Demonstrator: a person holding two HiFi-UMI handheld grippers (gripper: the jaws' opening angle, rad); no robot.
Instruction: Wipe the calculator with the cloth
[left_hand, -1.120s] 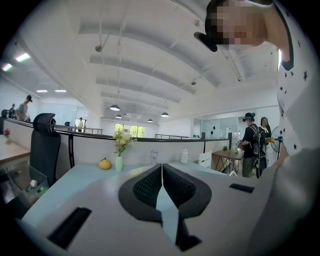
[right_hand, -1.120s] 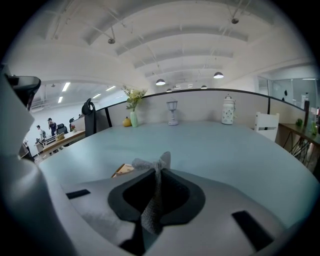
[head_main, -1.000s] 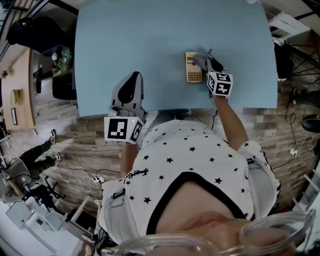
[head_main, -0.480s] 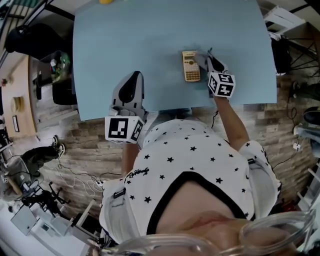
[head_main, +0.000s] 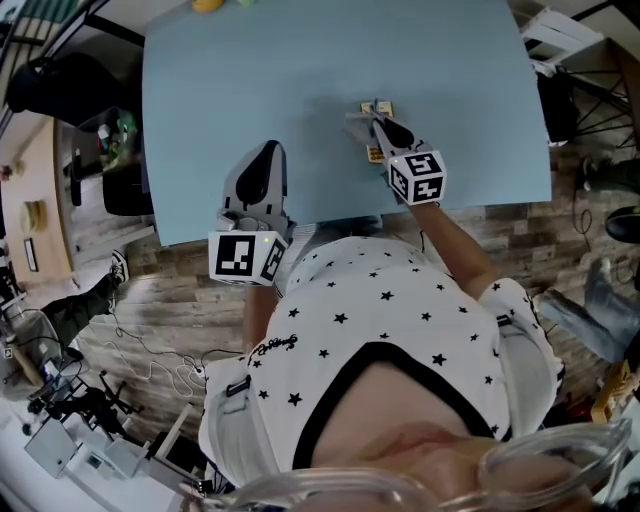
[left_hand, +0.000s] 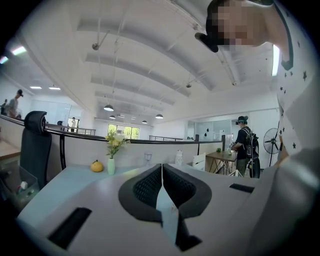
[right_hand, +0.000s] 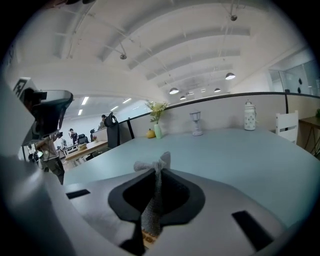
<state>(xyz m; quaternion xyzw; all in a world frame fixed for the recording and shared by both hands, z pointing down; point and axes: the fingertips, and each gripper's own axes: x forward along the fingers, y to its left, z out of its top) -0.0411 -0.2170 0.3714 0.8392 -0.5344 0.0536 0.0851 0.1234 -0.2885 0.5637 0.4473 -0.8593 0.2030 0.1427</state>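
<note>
White shirt (head_main: 380, 330) with small black stars and a black neck band; clear-rimmed glasses (head_main: 540, 462); left gripper (head_main: 267, 152) and right gripper (head_main: 366, 113) pale grey with black pads (left_hand: 145, 187); each bears a white cube (head_main: 247, 258) of black square markers.

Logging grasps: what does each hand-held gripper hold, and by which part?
The right hand-held gripper pinches the cloth at a bunched fold; the left hand-held gripper holds nothing, jaws together.
</note>
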